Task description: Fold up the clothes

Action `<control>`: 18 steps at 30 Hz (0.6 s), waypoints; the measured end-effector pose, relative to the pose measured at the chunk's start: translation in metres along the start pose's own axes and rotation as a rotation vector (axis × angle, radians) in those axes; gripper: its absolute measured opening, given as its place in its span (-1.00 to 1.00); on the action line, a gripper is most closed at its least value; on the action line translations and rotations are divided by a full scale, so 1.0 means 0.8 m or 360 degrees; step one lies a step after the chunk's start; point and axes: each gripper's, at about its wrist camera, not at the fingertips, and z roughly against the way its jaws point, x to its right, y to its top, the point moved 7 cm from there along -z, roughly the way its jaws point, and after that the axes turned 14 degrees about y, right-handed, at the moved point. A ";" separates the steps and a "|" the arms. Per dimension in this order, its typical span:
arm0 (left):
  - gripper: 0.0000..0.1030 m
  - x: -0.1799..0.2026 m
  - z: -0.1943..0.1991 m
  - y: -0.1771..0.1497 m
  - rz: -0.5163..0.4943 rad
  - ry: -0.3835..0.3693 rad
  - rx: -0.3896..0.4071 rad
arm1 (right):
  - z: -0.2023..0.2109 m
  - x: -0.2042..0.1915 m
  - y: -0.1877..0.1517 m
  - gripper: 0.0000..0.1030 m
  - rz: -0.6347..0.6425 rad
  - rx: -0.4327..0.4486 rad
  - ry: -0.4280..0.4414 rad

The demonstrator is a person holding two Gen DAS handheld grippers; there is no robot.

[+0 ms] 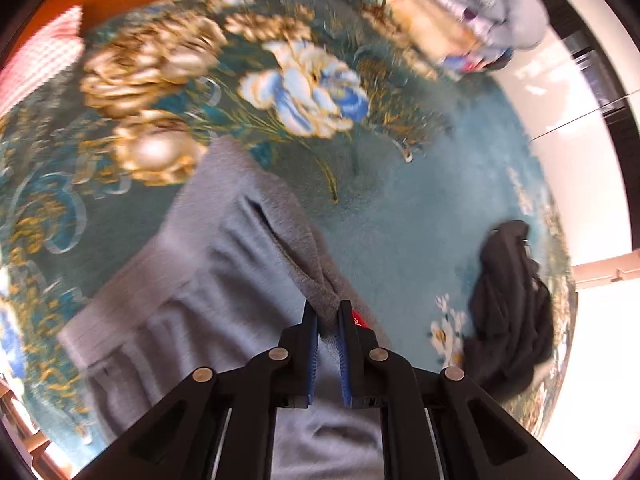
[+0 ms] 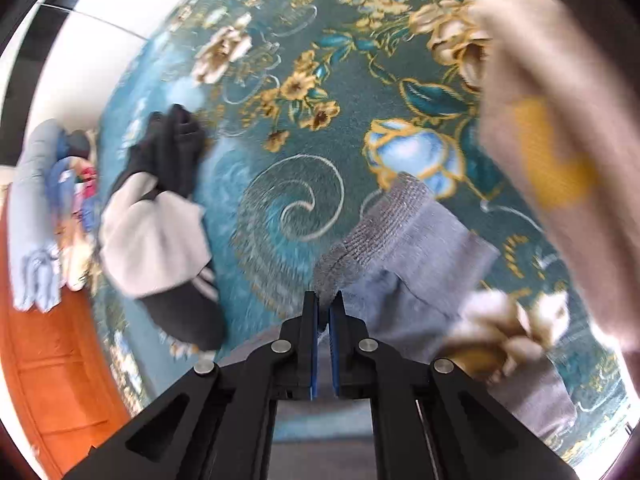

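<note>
Left wrist view: your left tongs (image 1: 329, 314) pinch the grey sweatpants (image 1: 192, 280) waistband; your right tongs (image 2: 324, 304) clamp their ribbed edge above the floral carpet (image 2: 280, 128). You're mid-lift; next, spread and lay them flat.

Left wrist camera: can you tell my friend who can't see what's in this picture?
The left gripper is shut on a grey garment, which hangs over a teal flowery carpet. A dark garment lies crumpled to the right, and folded clothes sit stacked at the top.
</note>
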 end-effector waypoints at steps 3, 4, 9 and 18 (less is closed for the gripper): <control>-0.81 -0.041 0.037 -0.028 0.0047 -0.0059 0.0036 | 0.023 0.012 -0.029 -0.91 0.0017 0.0001 0.0088; -0.81 -0.052 0.043 -0.036 0.0060 -0.0071 0.0046 | 0.039 0.015 -0.038 -0.91 0.0031 -0.0001 0.0112; -0.81 -0.119 0.070 -0.089 0.0106 -0.0105 0.0089 | 0.085 0.039 -0.086 -0.91 0.0111 -0.0035 0.0204; -0.81 -0.210 0.050 -0.164 0.0215 -0.0036 0.0037 | 0.115 0.116 -0.172 -0.91 0.0309 -0.0130 0.0163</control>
